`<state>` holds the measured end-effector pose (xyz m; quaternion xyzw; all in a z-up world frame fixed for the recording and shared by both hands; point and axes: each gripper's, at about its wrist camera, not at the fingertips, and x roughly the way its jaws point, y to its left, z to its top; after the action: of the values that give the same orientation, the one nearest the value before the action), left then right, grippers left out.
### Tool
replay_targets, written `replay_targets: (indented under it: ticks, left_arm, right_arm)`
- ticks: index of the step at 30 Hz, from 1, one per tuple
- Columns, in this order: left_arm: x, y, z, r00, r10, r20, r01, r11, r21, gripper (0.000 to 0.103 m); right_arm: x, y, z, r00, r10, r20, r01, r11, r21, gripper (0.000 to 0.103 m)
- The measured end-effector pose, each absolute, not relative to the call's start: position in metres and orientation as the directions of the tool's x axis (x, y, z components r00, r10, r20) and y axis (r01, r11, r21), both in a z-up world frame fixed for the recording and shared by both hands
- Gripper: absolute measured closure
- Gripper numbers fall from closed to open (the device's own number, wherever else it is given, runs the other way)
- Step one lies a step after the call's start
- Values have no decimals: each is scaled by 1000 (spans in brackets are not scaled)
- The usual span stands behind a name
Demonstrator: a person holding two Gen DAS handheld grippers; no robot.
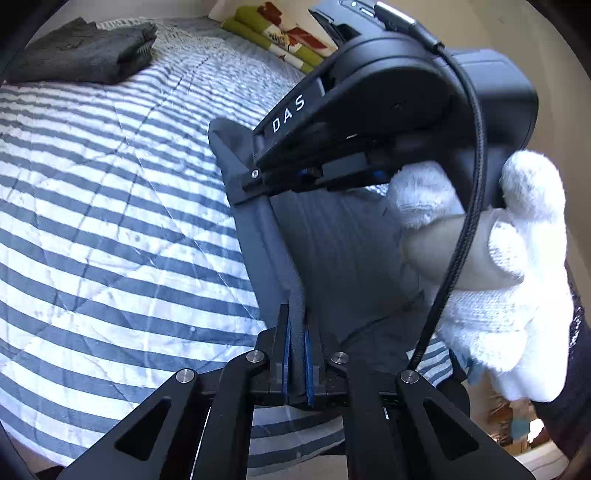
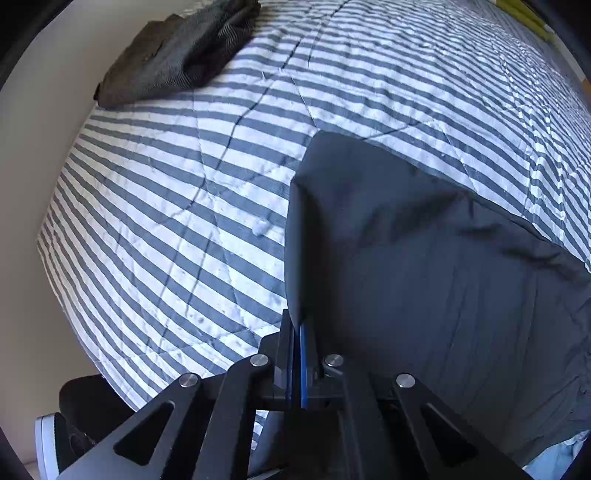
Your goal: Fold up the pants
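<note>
Dark grey pants [image 1: 332, 251] lie on a striped quilt [image 1: 110, 206]. At the bottom of the left wrist view, my left gripper [image 1: 297, 328] is shut on a raised fold of the pants' edge, with cloth pinched between its blue pads. My right gripper [image 1: 247, 186], held by a white-gloved hand [image 1: 498, 277], pinches the same edge farther along. In the right wrist view the right gripper [image 2: 298, 326] points down and is shut on the pants [image 2: 424, 277], whose edge lifts off the quilt [image 2: 166, 221] into the jaws.
A folded dark grey garment [image 1: 85, 51] [image 2: 177, 55] lies at the far corner of the bed. Green and red pillows [image 1: 280, 33] sit by the wall. A shoe [image 2: 55, 432] shows on the floor beside the bed edge.
</note>
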<state>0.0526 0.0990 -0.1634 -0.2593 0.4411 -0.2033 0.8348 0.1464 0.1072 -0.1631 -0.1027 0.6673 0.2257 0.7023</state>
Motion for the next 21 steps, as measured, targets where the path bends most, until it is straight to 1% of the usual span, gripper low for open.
replay_targets:
  ticks: [3,9,15,18,21]
  left_arm:
    - [42,116,-156,555,-556,-619,112,787,-607,98]
    - [15,161,-140,607,-519,-602,62,786,-615,98]
    - [-14,196,-96,688,-461,-560,45,797,-602,98]
    - [-19,198,-76,702,-444,-556,57,814,-579,98]
    - [-13,180,-61,700,-463,-544,95,815,-572,98]
  right_arm:
    - [142,113,-153,28,210,-977,-454,874,175,101]
    - [130,147,-143,30,258,-966,-481,851,212,101]
    - [112,204,-117,-5,363,-932,-529,790,311,101]
    - [106,213,-98,-12,422,-906,-559,749,356,101]
    - [107,190,-77,-10,476,-880,-562,724,398,101]
